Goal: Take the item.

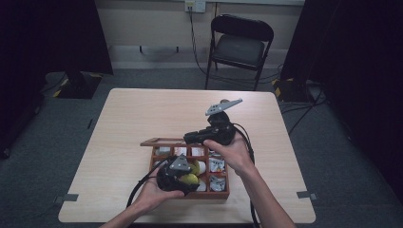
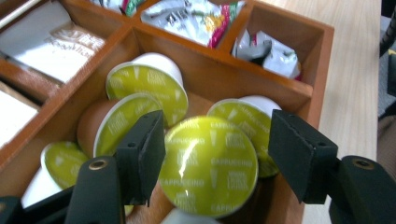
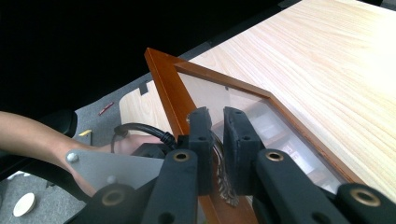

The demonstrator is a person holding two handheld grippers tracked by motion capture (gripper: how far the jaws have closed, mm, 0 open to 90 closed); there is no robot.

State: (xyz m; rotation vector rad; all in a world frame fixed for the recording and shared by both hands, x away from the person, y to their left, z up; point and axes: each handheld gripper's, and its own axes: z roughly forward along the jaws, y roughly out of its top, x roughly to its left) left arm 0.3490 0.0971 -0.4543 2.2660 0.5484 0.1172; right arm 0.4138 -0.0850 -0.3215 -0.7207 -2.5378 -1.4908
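Counting five capsules; one box

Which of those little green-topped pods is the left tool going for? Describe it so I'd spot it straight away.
Start at the wooden compartment box on the table, then find the compartment heaped with green-lidded pods. The capsule in question lies on top of the heap, between the jaws of the left gripper. Unlike its tilted or half-hidden neighbours, its whole round foil lid faces the left gripper view, with "CAPPUCCINO" readable on it.

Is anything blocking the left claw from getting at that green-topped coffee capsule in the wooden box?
Nothing visible does. The right gripper holds the glass lid up by its handle, so the box is open. The Cappuccino capsule already sits between the left gripper and its jaws, other capsules crowding behind.
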